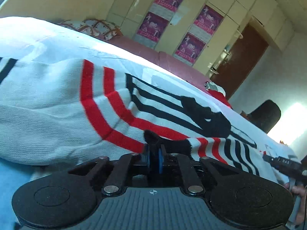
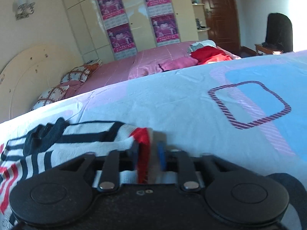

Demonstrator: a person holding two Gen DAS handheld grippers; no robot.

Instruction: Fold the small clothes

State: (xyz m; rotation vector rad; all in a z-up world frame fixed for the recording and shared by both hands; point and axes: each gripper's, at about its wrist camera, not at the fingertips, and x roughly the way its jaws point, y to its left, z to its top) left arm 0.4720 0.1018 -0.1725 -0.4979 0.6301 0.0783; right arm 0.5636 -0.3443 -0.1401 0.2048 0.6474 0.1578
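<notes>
A white knit sweater [image 1: 57,105] with red and black stripes lies spread on the light blue bedsheet [image 2: 191,105]. In the left wrist view my left gripper [image 1: 154,149] sits at its near edge. Its jaws stand narrowly apart, with a black knit cuff [image 1: 153,137] between the tips. In the right wrist view the sweater [image 2: 76,145] lies to the left, and its red hem [image 2: 143,140] hangs between the pads of my right gripper [image 2: 148,147]. The hem rests against the left pad, and a gap shows beside the right one. The right gripper [image 1: 284,163] also appears at the left view's right edge.
Beyond the sheet is a pink bed [image 2: 153,59] with a pile of red clothes [image 2: 209,54] and patterned pillows [image 2: 76,74]. A cream wardrobe [image 2: 138,25] with pink posters, a brown door [image 2: 220,15] and a black chair [image 2: 279,32] stand behind. The sheet is bare to the sweater's right.
</notes>
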